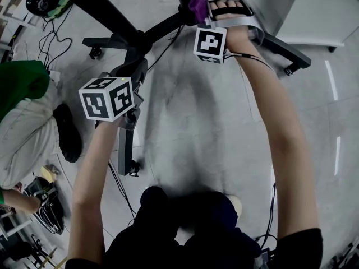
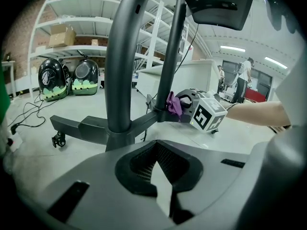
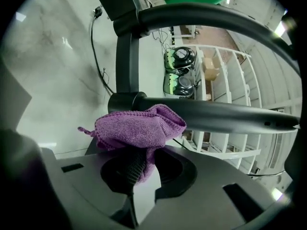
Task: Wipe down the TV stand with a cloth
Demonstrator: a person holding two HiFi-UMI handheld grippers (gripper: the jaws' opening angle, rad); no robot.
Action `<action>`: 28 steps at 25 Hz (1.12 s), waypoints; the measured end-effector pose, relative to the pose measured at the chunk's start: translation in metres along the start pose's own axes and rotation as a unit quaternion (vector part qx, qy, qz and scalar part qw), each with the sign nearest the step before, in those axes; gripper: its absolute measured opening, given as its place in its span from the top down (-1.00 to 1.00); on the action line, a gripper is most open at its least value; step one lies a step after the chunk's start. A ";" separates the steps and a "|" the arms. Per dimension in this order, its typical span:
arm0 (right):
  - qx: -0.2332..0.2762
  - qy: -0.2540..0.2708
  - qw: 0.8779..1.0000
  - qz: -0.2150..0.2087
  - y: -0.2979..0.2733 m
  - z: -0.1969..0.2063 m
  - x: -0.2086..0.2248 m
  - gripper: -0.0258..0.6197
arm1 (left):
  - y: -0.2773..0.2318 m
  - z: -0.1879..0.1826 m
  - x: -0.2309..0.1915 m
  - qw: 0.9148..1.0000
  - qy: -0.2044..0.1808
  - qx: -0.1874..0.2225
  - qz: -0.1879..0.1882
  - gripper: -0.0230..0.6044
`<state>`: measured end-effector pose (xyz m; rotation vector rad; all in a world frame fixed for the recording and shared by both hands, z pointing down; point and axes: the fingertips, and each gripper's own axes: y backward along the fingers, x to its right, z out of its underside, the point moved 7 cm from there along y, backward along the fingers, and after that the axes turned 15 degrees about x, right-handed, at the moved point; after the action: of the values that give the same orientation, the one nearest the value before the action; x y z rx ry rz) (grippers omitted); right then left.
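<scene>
Head view shows the stand (image 1: 106,13) as the biggest thing in front of you: a dark tube frame on the floor whose legs spread out from one hub. Judge it heavy and stiff, with smooth round tubes a cloth will slide along easily. It stands on castors (image 2: 58,139), though, so a hard push along a leg may roll it. If you need to steady it, brace against a leg close to the hub, not against the upright above it. Your left gripper (image 2: 157,163) hangs just on your side of the hub, over the leg that runs back towards you. Its tongs are pressed together with nothing between them, so it is free to do that bracing. Your right gripper (image 3: 139,176) is farther out from the hub, on the leg running off to your right. Its tongs pinch the purple cloth (image 3: 139,128), which is bunched at their tips and lies against the tube there. The cloth looks like soft, light microfibre that will fold and wrap round the tube under gentle pressure. It is held by its gathered middle, which seems the right place, since that leaves a pad of loose fabric ahead of the tongs. One small corner (image 3: 85,130) sticks out on the side away from the tube and could snag.
</scene>
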<state>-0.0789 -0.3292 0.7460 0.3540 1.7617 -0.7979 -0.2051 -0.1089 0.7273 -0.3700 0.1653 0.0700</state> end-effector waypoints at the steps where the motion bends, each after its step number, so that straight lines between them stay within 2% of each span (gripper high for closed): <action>1: 0.000 0.002 1.000 -0.001 0.001 0.001 -0.001 0.71 | 0.000 0.001 0.000 1.000 0.000 -0.001 0.000 0.91; 10: -0.018 -0.022 1.000 -0.010 0.010 0.026 -0.009 0.71 | -0.008 0.004 0.013 1.000 0.002 -0.005 0.016 0.91; 14: -0.032 -0.049 0.998 -0.020 0.014 0.041 -0.018 0.71 | -0.011 0.002 0.018 1.000 0.001 -0.002 0.021 0.91; 28: -0.057 -0.021 0.997 -0.041 0.033 0.067 -0.038 0.71 | -0.017 0.006 0.035 0.999 -0.002 -0.008 0.036 0.91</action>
<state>0.0022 -0.3441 0.7593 0.1893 1.7822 -0.7536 -0.1684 -0.1214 0.7328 -0.3806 0.1735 0.1431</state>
